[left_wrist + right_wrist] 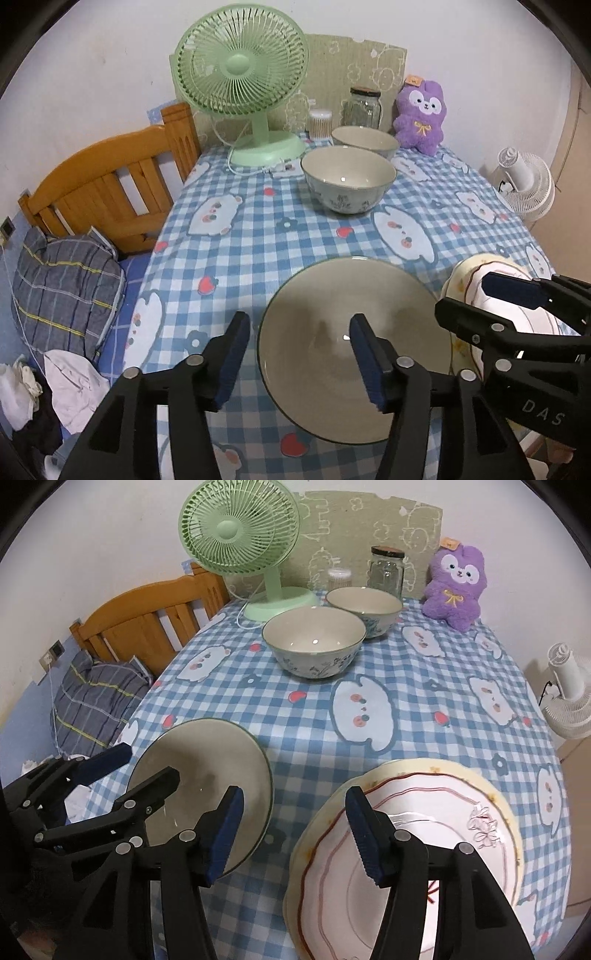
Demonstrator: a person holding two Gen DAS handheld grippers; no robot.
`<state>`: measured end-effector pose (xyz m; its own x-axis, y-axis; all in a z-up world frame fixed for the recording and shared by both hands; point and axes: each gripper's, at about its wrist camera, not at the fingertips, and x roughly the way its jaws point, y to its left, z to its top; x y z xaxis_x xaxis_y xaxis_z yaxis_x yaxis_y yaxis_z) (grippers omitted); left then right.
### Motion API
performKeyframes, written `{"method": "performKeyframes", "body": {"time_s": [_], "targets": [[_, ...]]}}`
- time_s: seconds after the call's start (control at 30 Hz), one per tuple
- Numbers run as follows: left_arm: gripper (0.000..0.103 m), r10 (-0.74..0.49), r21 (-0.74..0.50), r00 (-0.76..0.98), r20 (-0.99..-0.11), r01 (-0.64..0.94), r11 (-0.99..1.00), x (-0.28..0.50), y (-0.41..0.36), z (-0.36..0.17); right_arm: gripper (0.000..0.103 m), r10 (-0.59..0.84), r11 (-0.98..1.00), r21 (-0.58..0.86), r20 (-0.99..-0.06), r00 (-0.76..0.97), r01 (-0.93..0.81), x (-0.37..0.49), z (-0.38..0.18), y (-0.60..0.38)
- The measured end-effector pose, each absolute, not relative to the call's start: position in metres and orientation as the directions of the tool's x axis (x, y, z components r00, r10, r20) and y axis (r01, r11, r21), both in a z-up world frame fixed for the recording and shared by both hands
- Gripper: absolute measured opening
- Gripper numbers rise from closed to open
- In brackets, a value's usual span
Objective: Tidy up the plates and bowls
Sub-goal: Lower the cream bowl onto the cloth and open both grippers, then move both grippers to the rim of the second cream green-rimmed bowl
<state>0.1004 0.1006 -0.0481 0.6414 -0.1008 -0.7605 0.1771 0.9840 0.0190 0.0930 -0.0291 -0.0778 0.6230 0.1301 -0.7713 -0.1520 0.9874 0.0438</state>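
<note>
A large grey-cream bowl (354, 347) sits at the table's near edge, also in the right wrist view (207, 771). My left gripper (299, 354) is open, its jaws straddling the bowl's left rim without gripping. A stack of plates (424, 853) with a pink-rimmed plate on top lies at the near right, also in the left wrist view (476, 284). My right gripper (293, 834) is open, straddling the stack's left edge. Two floral bowls stand farther back: a nearer one (347, 181) (314, 642) and a farther one (364, 140) (364, 607).
A green desk fan (243, 85), a glass jar (362, 107), a cotton swab box (319, 123) and a purple plush toy (421, 114) line the table's back. A wooden bed frame (110, 188) with bedding stands left. A white fan (524, 181) stands right.
</note>
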Motion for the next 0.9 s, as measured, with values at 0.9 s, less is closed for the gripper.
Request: {"method": "performKeyframes", "body": {"time_s": [0.9], "targets": [[0.086,-0.060,0.069,0.716,-0.696,0.150,0.986,0.095,0.070,0.024,0.077,0.112,0.990,0.011,-0.673,0.731,-0.141,0.082,0.003,-0.070]]}}
